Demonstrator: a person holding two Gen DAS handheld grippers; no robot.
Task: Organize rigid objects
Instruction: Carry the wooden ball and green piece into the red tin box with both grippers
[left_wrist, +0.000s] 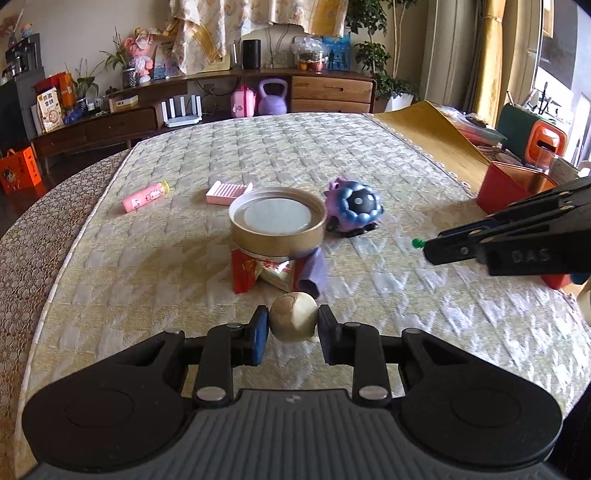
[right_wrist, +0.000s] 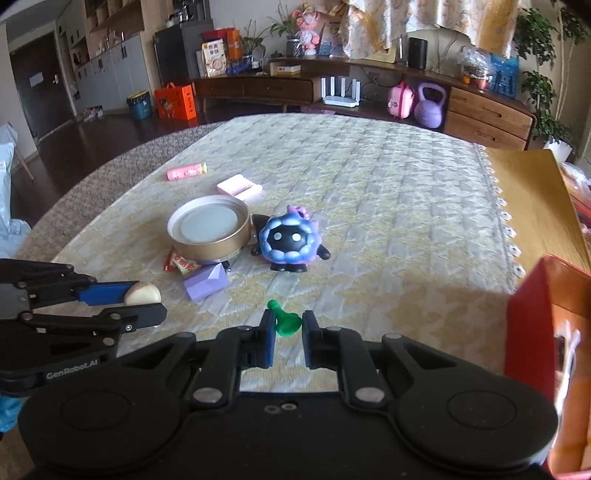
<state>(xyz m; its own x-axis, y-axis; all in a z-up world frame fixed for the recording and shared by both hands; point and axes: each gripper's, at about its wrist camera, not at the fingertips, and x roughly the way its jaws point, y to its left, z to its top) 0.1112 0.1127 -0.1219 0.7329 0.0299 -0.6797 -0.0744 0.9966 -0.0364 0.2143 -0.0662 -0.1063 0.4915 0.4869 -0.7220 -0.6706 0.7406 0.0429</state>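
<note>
Holding position over a quilted cream tablecloth (left_wrist: 369, 155), two hand-held grippers, each with an item pinched

Left gripper (left_wrist: 293, 325): fingers closed against both sides of a pale, rounded garlic-like bulb (left_wrist: 293, 315), near the front edge of the cloth; from the right wrist view the same gripper (right_wrist: 147, 301) shows at the left with the bulb (right_wrist: 143, 293) between a blue pad and a black finger

Right gripper (right_wrist: 288, 325): fingers pinching a small green chess pawn (right_wrist: 283, 319), its round head pointing away and to the left; in the left wrist view the gripper (left_wrist: 428, 247) enters from the right with the green tip (left_wrist: 417, 242) showing at its end

Items lying on the cloth, mid-table:
- round gold tin (right_wrist: 208, 230) with a pale lid, resting on a red snack wrapper (right_wrist: 180, 264)
- lilac box (right_wrist: 205, 282), just in front of the tin
- blue and purple toy figure (right_wrist: 290, 243) with a black face, upright, just to the right of the tin
- pink ribbed soap dish (right_wrist: 239, 187), behind the tin
- pink tube (right_wrist: 186, 172), lying on its side, well apart at the far left

Red box (right_wrist: 546, 332): at the right edge of the table, near the right gripper, open side only partly seen
</note>
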